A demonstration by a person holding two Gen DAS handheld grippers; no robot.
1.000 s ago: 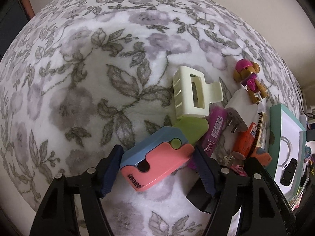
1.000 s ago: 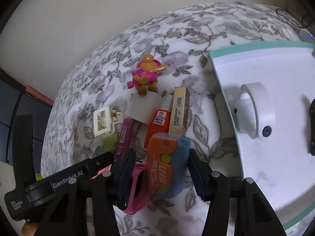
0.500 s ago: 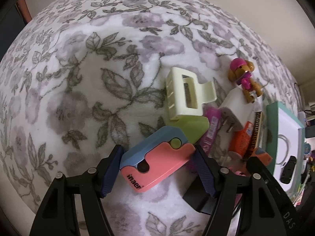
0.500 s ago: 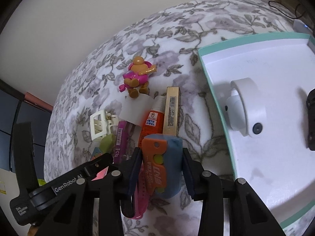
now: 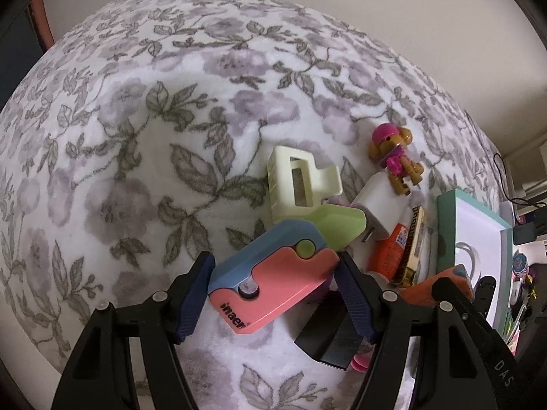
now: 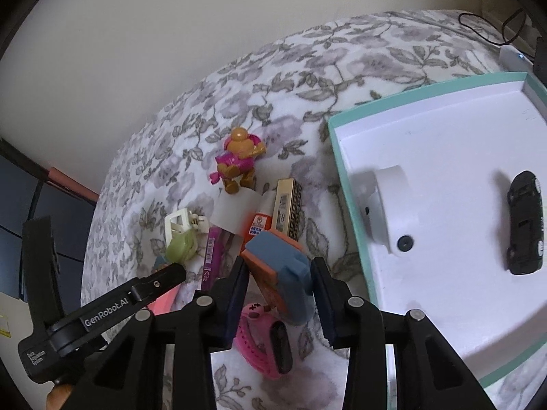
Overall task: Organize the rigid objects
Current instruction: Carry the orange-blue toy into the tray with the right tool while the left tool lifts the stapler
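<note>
Right now the left gripper (image 5: 273, 290) is clamped on a pink and blue cutter (image 5: 273, 283) just above the flowered blanket (image 5: 136, 136), while the right gripper (image 6: 278, 280) is closing its jaws on an orange and blue cutter (image 6: 280, 273), lifted over a pink watch (image 6: 266, 345), beside the white tray (image 6: 444, 307)

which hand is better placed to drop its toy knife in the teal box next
Right. The right gripper, jaws closing on the orange and blue toy knife, sits beside the teal box. The left gripper holds the pink and blue one farther off, behind the pile.
</note>
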